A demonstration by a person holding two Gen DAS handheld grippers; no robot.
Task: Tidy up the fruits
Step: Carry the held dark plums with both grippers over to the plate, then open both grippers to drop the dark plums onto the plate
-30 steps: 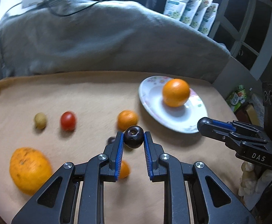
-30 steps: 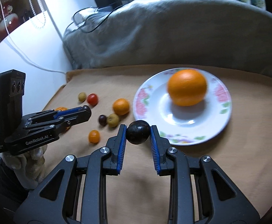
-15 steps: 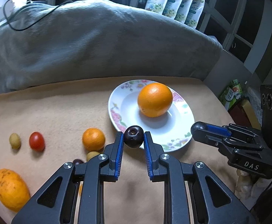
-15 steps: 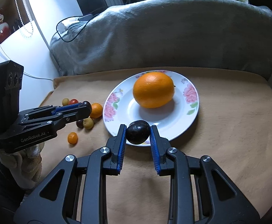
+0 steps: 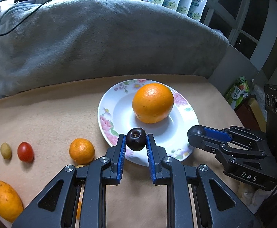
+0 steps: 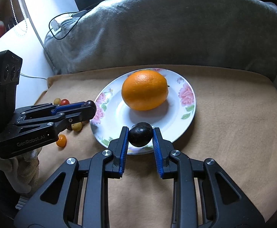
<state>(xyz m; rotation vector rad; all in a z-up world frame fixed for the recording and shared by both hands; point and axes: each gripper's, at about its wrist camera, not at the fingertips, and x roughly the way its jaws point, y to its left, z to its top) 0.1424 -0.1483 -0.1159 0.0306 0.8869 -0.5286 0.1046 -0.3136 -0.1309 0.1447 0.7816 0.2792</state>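
Observation:
A white floral plate (image 5: 117,112) (image 6: 178,117) holds a large orange (image 5: 153,102) (image 6: 144,90) on the tan cloth. My left gripper (image 5: 135,142) is shut on a dark plum (image 5: 136,139), held over the plate's near rim. My right gripper (image 6: 140,137) is shut on a second dark plum (image 6: 140,136), also over the near rim. Each gripper shows in the other's view: the right (image 5: 196,131) with its dark fruit at the tip, the left (image 6: 90,104) likewise.
Left of the plate lie a small mandarin (image 5: 81,151), a red cherry tomato (image 5: 25,151), a small yellow-green fruit (image 5: 5,150) and a large yellow-orange fruit (image 5: 4,199). More small fruits (image 6: 61,140) sit under the left gripper. A grey blanket (image 5: 100,43) rises behind.
Both grippers have moved toward the plate with their plums; the plums now hang over the plate's near rim. The plate and orange look larger and closer.

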